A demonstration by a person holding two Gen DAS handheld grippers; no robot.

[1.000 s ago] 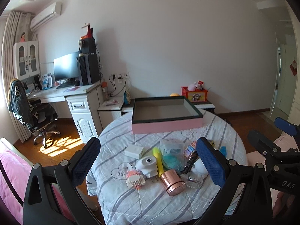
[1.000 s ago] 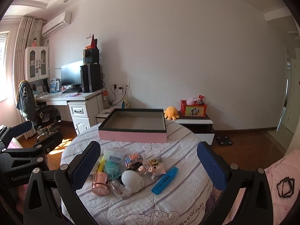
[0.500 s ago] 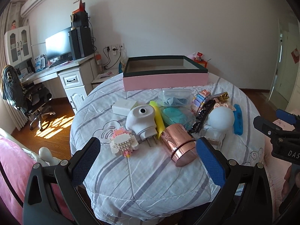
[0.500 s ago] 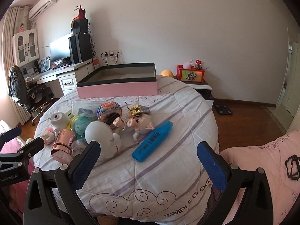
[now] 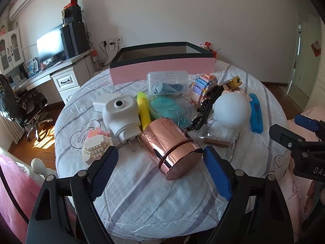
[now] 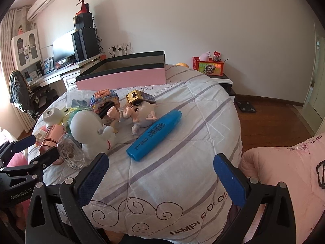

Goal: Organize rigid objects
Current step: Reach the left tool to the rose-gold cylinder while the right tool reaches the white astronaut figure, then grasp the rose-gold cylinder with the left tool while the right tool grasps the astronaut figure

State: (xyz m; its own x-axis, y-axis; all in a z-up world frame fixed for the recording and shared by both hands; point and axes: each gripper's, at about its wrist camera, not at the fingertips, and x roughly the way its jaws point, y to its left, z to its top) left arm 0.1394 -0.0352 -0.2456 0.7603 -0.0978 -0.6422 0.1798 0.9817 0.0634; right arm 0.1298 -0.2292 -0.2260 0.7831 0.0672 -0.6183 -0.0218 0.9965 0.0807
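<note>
At lower centre of the left wrist view, the left claw [image 5: 160, 168] is spread, its jaws just narrowed, flanking the rose-gold canister [image 5: 170, 146] lying on the tabletop [image 5: 142, 203], apparently untouched. The right claw [image 6: 160, 174] gapes empty below the blue marker [image 6: 155, 135].

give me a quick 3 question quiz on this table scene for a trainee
1. True or false: the pink box already holds toys.
2. Which thing lies nearest the left gripper? A) copper can B) blue marker C) pig toy
3. Fill in: the white plug lies with its prongs pointing toward the ____.

Key:
1. False; what shows of its inside is empty.
2. A
3. camera; the left gripper's fingers have just been closing, and touch nothing.
</note>
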